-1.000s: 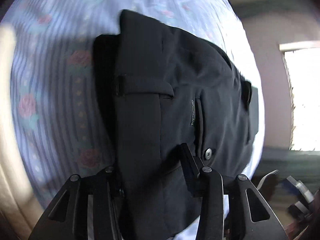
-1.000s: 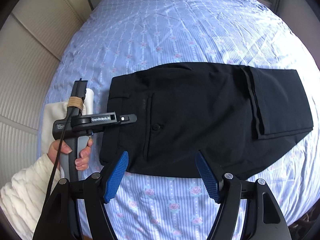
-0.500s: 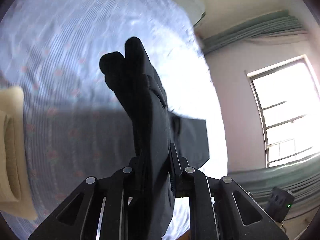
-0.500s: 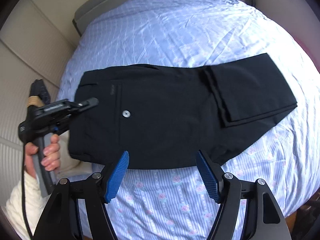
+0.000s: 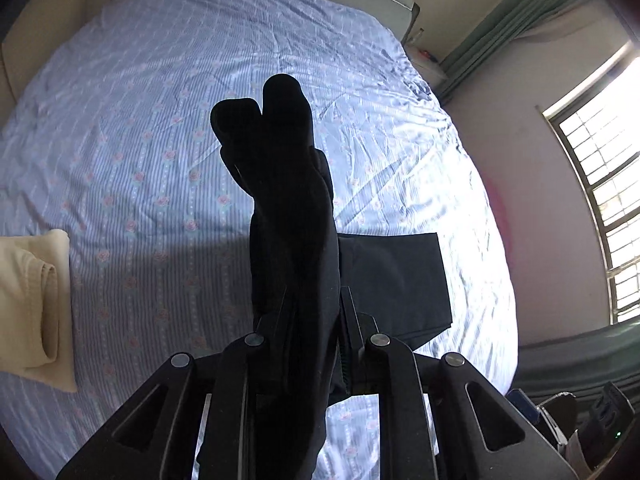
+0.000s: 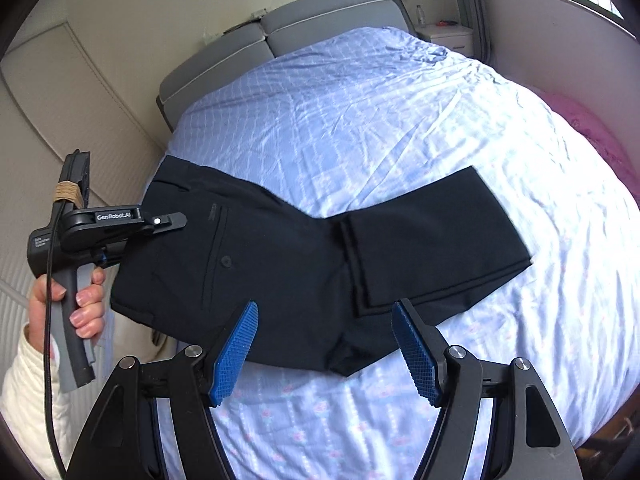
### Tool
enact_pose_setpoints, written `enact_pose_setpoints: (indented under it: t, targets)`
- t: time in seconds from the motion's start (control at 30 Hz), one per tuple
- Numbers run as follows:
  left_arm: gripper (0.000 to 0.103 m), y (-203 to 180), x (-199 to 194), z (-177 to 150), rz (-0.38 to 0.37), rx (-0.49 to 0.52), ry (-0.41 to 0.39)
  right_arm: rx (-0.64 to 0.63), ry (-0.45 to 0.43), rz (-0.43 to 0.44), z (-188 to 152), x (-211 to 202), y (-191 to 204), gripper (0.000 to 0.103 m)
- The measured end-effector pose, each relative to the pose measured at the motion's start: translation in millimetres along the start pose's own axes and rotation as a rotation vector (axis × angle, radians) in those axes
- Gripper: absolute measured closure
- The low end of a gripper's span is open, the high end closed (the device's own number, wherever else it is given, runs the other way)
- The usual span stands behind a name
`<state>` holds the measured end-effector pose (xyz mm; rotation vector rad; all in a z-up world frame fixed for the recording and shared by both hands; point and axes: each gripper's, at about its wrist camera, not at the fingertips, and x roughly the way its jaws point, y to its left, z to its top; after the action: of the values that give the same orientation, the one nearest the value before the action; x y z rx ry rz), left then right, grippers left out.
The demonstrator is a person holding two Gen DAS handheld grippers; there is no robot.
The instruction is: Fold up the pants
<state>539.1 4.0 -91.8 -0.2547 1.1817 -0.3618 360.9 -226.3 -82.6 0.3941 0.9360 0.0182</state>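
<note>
Black pants (image 6: 280,264) lie on the blue flowered bed sheet (image 6: 380,112), the legs folded back over themselves at the right. My left gripper (image 5: 312,312) is shut on the waistband end of the pants (image 5: 288,208) and lifts it, so the cloth stands up edge-on between the fingers. In the right wrist view the left gripper (image 6: 176,222) is at the pants' left end, held by a hand. My right gripper (image 6: 324,344) is open and empty, hovering above the pants' near edge.
A folded cream cloth (image 5: 36,300) lies on the bed at the left. A grey headboard (image 6: 280,28) is at the far end, a nightstand (image 6: 444,34) beside it. A window (image 5: 600,208) and green curtains are to the right.
My left gripper has shut on the waistband and lifted that end off the bed. The right gripper has drawn back and risen; it stays open.
</note>
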Motion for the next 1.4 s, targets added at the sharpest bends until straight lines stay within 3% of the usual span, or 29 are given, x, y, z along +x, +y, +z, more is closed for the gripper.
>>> enact_pose_setpoints:
  t: [0.2,0.47,0.67,0.93,1.0,1.07,1.1,1.2,1.3,1.4]
  targets:
    - [0.083,-87,29,-5,0.114,0.041,-0.025,-0.064,-0.014,0.009,40,-15,-85,0.032]
    - [0.083,-168,93,5,0.167,-0.054,0.016,-0.096,-0.009,0.032,91,-18,-190,0.032]
    - [0.083,-213,166,20,0.241,-0.061,0.125,-0.054,0.006,0.044,109,-9,-240,0.032]
    - [0.08,-260,255,8,0.378,0.064,0.249,0.037,0.059,-0.001,105,14,-295,0.032]
    - [0.076,-270,275,7,0.373,0.086,0.29,0.051,0.065,-0.023,104,15,-306,0.032]
    - [0.071,-281,280,6,0.301,0.098,0.326,0.072,0.066,-0.042,105,17,-316,0.032]
    - [0.064,-287,277,6,0.264,0.106,0.326,0.082,0.073,-0.043,106,18,-321,0.032]
    - [0.046,-301,254,7,0.208,0.172,0.257,0.089,0.086,-0.046,108,24,-329,0.032]
    - [0.041,-287,228,2,0.247,0.215,0.2,0.073,0.088,-0.032,109,31,-329,0.032]
    - [0.041,-256,214,-13,0.305,0.234,0.195,0.044,0.116,0.04,109,52,-323,0.032]
